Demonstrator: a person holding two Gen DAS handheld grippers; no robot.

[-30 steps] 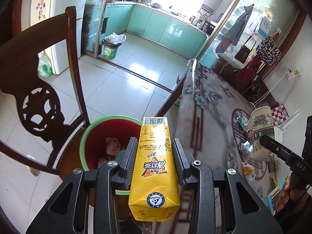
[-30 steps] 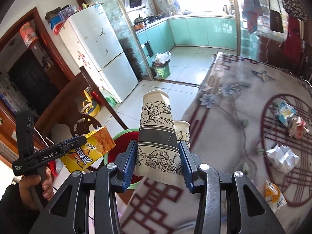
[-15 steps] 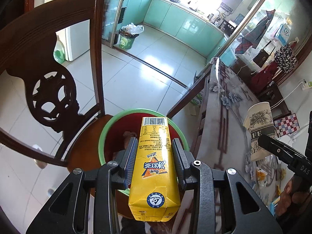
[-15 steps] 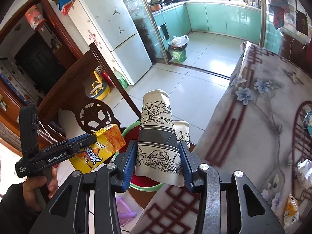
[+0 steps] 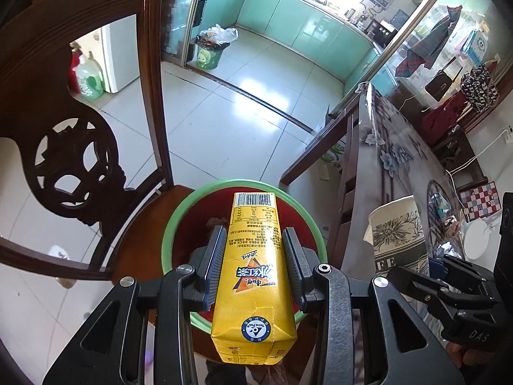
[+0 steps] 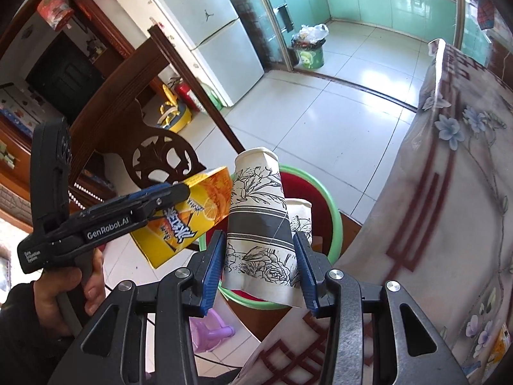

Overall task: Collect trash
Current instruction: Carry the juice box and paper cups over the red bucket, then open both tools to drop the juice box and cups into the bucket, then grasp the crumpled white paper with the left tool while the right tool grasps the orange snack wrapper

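My left gripper (image 5: 253, 263) is shut on a yellow drink carton (image 5: 253, 272), held over a red basin with a green rim (image 5: 179, 224) that sits on a wooden chair seat. My right gripper (image 6: 258, 266) is shut on a squashed paper cup (image 6: 259, 218) printed with flowers, with a second cup (image 6: 299, 215) behind it; it hangs over the same basin (image 6: 333, 221). The right wrist view also shows the carton (image 6: 182, 221) and the left gripper (image 6: 166, 200). In the left wrist view the cup (image 5: 397, 240) appears at right. Some crumpled trash lies in the basin, mostly hidden.
A carved wooden chair back (image 5: 73, 147) stands left of the basin. The table with a flowered cloth (image 6: 449, 192) is at right, with wrappers (image 5: 445, 224) on it. A green bin (image 5: 208, 54) stands by the kitchen door, a fridge (image 6: 218, 32) beyond.
Both grippers have come down and toward the basin, which now lies right under the carton. The cup has moved from over the table edge to over the basin.
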